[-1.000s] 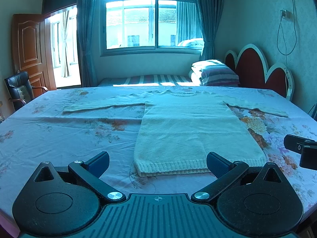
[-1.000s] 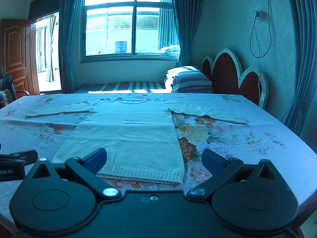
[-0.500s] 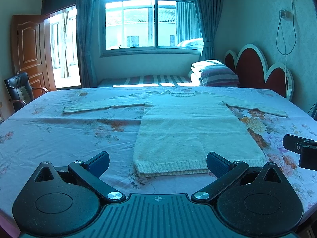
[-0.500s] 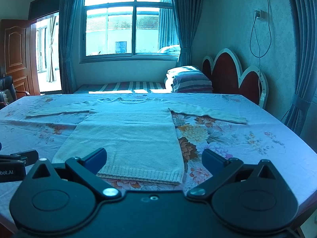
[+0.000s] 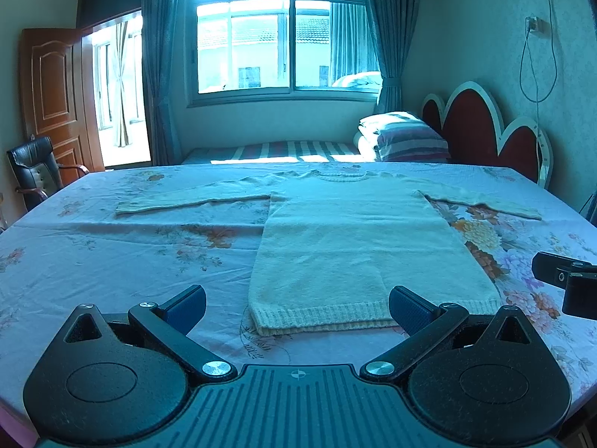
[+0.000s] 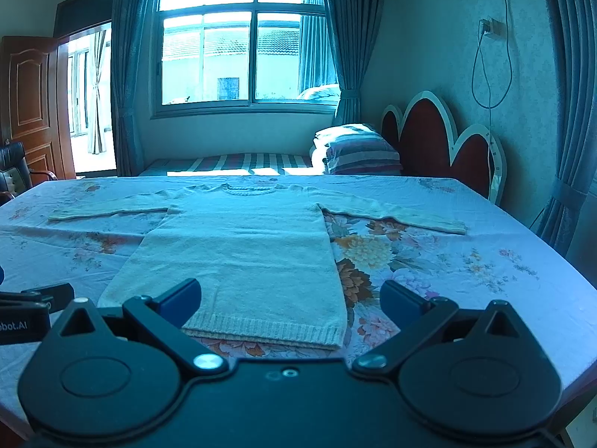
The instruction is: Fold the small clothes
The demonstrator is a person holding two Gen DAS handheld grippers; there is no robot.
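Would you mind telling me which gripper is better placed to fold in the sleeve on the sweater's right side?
The right gripper, probably. It hangs open over the sweater's right hem corner, nearer that sleeve. The left gripper hangs open toward the left.

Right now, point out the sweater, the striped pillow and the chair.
sweater (image 5: 358,246), left wrist view, middle of body.
striped pillow (image 6: 363,156), right wrist view, its front face.
chair (image 5: 31,164), left wrist view, backrest.

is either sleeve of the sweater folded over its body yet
No, in the right wrist view both sleeves of the sweater lie spread out flat on the tablecloth.
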